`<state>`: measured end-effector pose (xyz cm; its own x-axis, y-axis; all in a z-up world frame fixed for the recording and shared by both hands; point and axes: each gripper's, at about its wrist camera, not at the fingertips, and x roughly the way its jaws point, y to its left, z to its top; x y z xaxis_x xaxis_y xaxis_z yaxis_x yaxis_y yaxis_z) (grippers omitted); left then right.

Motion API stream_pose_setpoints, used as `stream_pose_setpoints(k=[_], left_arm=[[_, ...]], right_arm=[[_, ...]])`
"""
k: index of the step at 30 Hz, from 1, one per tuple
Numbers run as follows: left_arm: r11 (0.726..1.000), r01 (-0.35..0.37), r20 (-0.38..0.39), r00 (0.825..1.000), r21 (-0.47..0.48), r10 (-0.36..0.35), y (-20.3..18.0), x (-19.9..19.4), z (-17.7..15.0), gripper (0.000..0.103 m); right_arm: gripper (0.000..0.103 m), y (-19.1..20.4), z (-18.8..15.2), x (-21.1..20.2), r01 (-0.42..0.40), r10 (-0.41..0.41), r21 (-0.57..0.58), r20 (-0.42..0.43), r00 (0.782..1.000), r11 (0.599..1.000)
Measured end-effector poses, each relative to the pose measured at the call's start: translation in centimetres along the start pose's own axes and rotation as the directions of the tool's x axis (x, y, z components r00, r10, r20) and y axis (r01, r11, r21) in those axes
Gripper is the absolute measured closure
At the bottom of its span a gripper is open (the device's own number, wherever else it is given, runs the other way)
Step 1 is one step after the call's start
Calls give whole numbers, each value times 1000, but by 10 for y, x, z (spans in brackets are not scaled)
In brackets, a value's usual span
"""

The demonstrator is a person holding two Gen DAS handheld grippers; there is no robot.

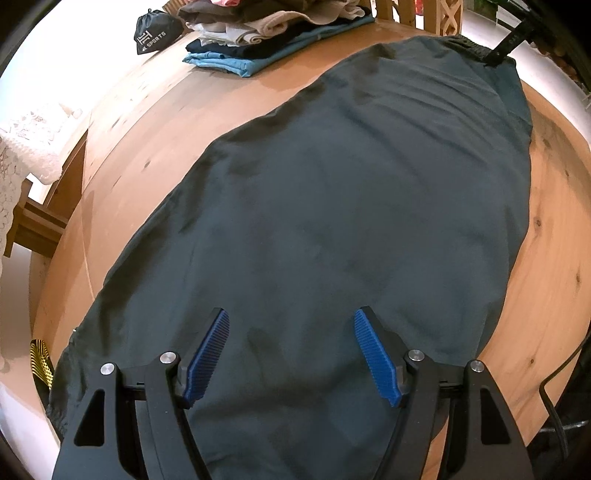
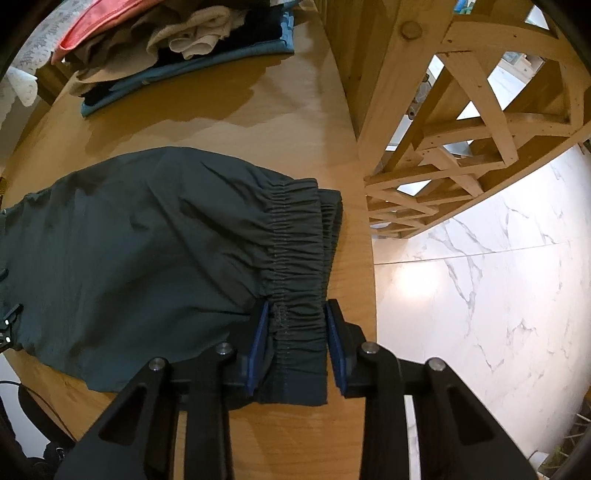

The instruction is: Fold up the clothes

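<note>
A dark teal pair of trousers (image 1: 351,184) lies flat and lengthwise on the round wooden table (image 1: 147,147). My left gripper (image 1: 291,314) hovers over the near end of the garment. Its blue pads (image 1: 208,354) stand wide apart, open, with only the flat cloth beneath them. In the right wrist view the gathered elastic waistband (image 2: 299,229) lies close to the table edge. My right gripper (image 2: 298,306) points steeply down, its pads against both sides of the bunched waistband corner, shut on it.
A pile of folded clothes (image 1: 266,40) sits at the far side of the table (image 2: 258,122), with a black drawstring pouch (image 1: 155,31) beside it. A wooden lattice chair (image 2: 461,129) stands by the table edge over a white marble floor (image 2: 480,277).
</note>
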<state>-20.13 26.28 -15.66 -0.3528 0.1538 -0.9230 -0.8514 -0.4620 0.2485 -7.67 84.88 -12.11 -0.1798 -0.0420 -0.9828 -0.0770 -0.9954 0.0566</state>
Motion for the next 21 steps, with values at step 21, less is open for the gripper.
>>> stream_pose_setpoints(k=[21], left_arm=[[999, -18, -17, 1000, 33, 19, -8, -1, 0, 34]], right_arm=[[94, 61, -21, -18, -192, 200, -90, 81, 977, 977]])
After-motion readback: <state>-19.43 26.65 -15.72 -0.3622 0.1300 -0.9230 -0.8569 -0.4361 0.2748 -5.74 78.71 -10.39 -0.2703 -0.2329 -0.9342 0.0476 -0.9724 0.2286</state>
